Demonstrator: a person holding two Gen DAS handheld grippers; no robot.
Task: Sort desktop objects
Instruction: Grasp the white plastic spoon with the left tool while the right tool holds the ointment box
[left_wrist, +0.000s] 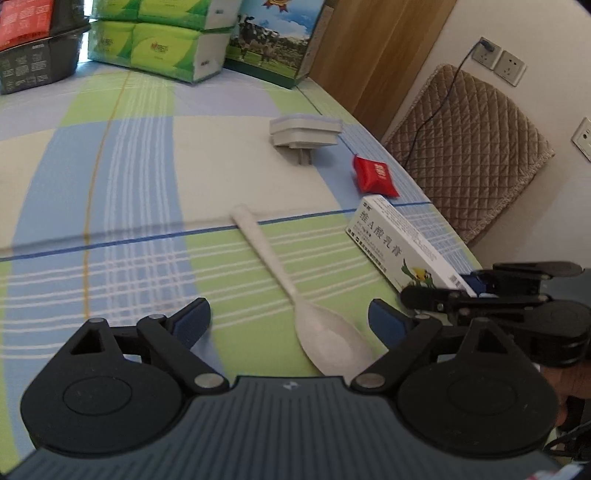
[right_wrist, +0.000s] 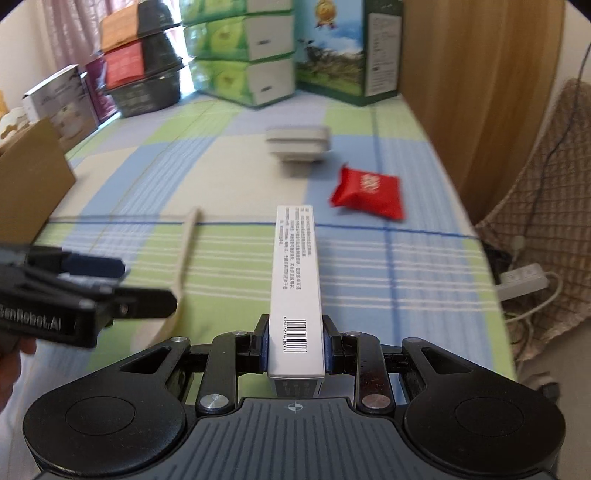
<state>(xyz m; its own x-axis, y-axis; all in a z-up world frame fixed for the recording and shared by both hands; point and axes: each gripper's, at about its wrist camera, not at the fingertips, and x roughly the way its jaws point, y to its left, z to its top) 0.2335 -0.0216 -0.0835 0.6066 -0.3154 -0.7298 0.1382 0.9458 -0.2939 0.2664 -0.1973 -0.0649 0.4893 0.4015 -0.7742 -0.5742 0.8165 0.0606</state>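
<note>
Right gripper (right_wrist: 295, 345) jaws clamped on the near end of a white box (right_wrist: 295, 280), box pointing forward above the plaid surface (right_wrist: 424, 280). Left gripper (left_wrist: 291, 321) jaws wide open, spoon (left_wrist: 317, 328) bowl lying between them on the surface. Farther off: red packet (right_wrist: 367, 192), grey adapter (left_wrist: 304, 134), apart.

The left gripper (left_wrist: 290, 319) hangs low over the table with its jaws spread wide, gripping nothing. The right gripper (right_wrist: 295, 345) sits just to its right, jaws clamped on the near end of a box (right_wrist: 295, 280). A hand (right_wrist: 13, 356) shows behind the left gripper
</note>
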